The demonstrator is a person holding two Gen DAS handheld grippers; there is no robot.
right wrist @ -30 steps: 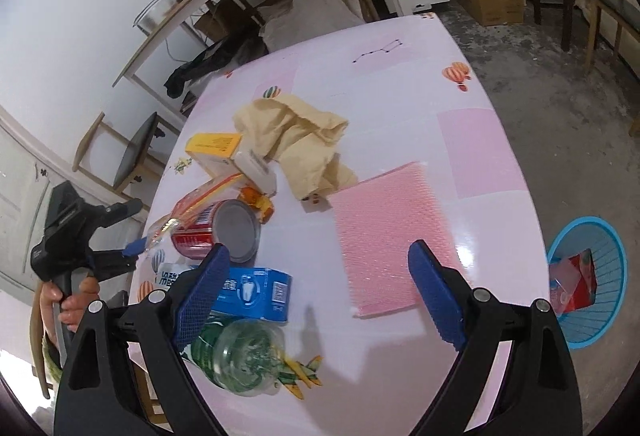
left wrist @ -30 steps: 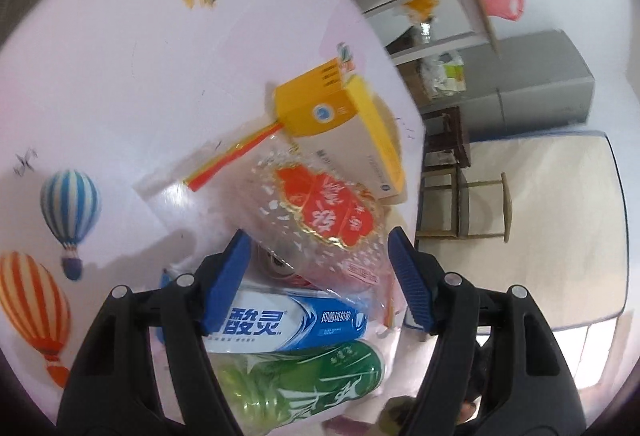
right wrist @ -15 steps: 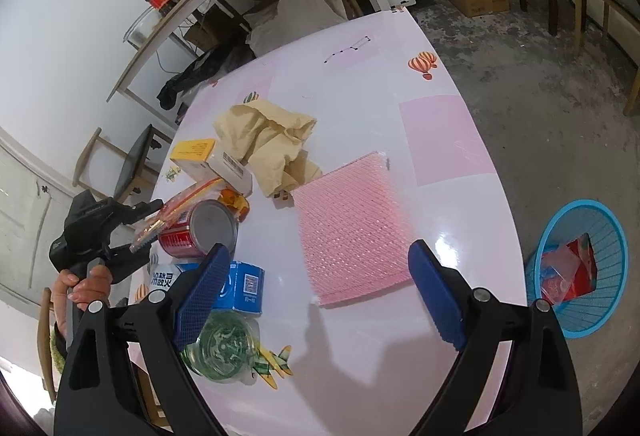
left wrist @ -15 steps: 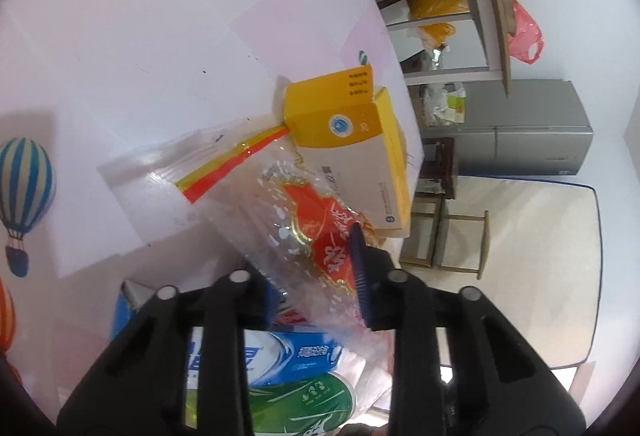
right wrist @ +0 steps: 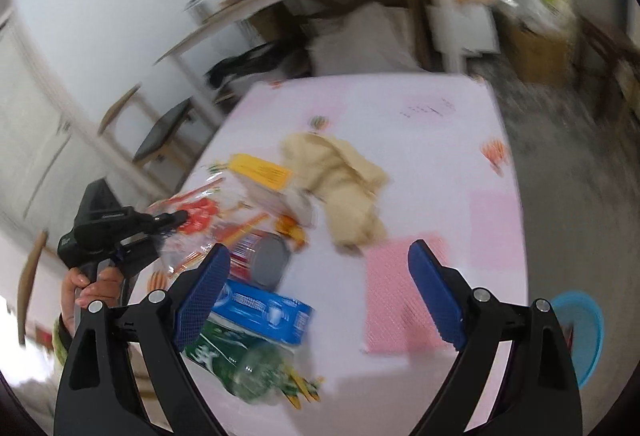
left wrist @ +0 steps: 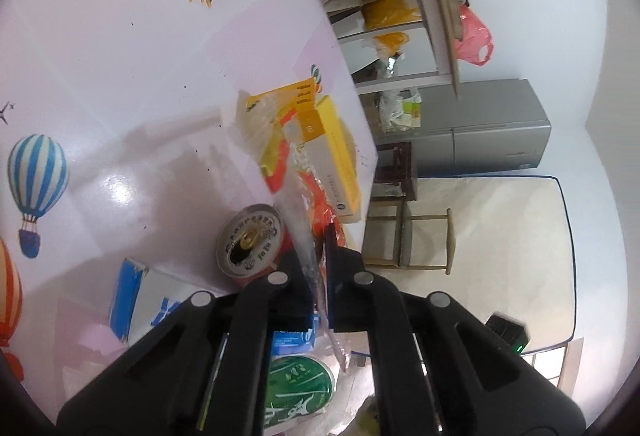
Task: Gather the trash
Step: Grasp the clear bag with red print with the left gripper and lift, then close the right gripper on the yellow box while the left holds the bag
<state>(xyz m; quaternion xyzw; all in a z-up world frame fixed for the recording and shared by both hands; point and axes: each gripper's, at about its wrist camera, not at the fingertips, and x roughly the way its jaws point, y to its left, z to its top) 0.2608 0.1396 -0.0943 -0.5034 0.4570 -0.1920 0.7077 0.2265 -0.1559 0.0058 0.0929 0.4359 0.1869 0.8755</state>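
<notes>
My left gripper (left wrist: 320, 250) is shut on a clear plastic bag (left wrist: 294, 172) with red and gold print, which hangs lifted and crumpled above the table. In the right wrist view the left gripper (right wrist: 176, 218) pinches the bag (right wrist: 200, 212) at the table's left edge, with a hand (right wrist: 92, 284) on its handle. Under the bag lie a red can (left wrist: 250, 240), a yellow box (left wrist: 332, 152), a blue toothpaste box (left wrist: 132, 300) and a green bottle (left wrist: 300, 384). My right gripper (right wrist: 319, 254) hovers open above the can (right wrist: 264, 256), holding nothing.
A beige cloth (right wrist: 340, 180) and a pink mesh sheet (right wrist: 400, 296) lie on the pink table (right wrist: 440, 140). A blue basket (right wrist: 580, 332) with trash stands on the floor at the right. Stools and shelves stand beyond the table's edges.
The left jaws have shut on the plastic bag and lifted it off the can, which now shows. The right gripper has risen and rolled; its view is blurred.
</notes>
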